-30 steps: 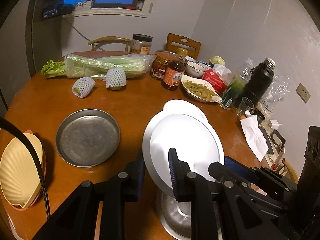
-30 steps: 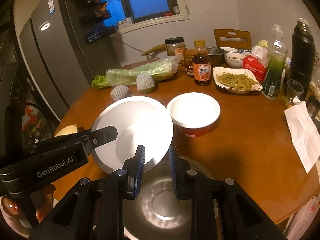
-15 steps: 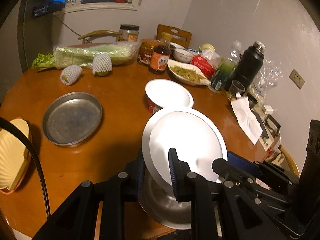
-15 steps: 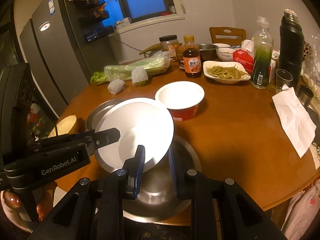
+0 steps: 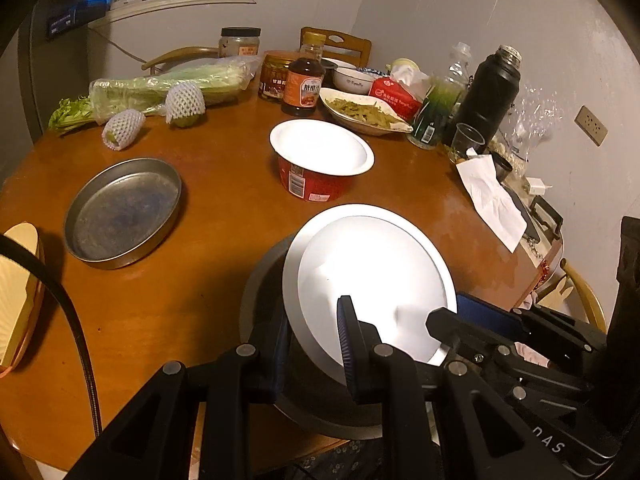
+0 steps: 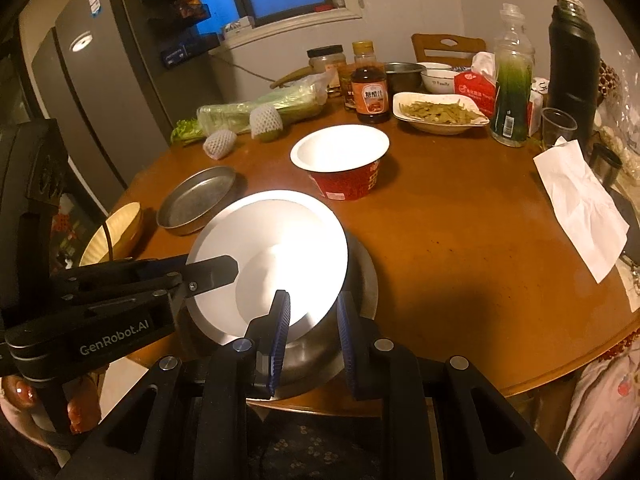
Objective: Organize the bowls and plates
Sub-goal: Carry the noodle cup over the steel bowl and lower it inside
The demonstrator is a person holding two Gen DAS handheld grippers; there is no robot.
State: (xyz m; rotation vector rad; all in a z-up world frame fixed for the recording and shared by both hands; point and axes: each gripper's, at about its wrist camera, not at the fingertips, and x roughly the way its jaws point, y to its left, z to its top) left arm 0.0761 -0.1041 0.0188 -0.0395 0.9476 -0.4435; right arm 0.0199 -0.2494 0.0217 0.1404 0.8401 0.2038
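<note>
My left gripper (image 5: 310,336) is shut on the near rim of a white plate (image 5: 372,280), held tilted over a steel bowl (image 5: 264,292). My right gripper (image 6: 312,320) is shut on the rim of that steel bowl (image 6: 360,280), which sits at the table's near edge. The white plate (image 6: 272,256) covers most of the bowl in the right wrist view, with the left gripper's fingers (image 6: 212,270) on its left rim. A red instant-noodle bowl (image 5: 320,160) with white inside stands behind. A round steel pan (image 5: 122,212) lies to the left, and a yellow shell-shaped dish (image 5: 18,288) at the far left.
The back of the round wooden table (image 5: 208,160) holds wrapped celery (image 5: 160,88), two netted fruits (image 5: 184,100), a sauce bottle (image 5: 304,84), jars, a dish of greens (image 5: 360,112), a black thermos (image 5: 488,92), a plastic cup and a paper napkin (image 5: 492,200). A fridge (image 6: 100,80) stands left.
Both grippers pulled back toward the table's near edge, bringing the white plate and steel bowl with them. The red bowl and steel pan now lie further off.
</note>
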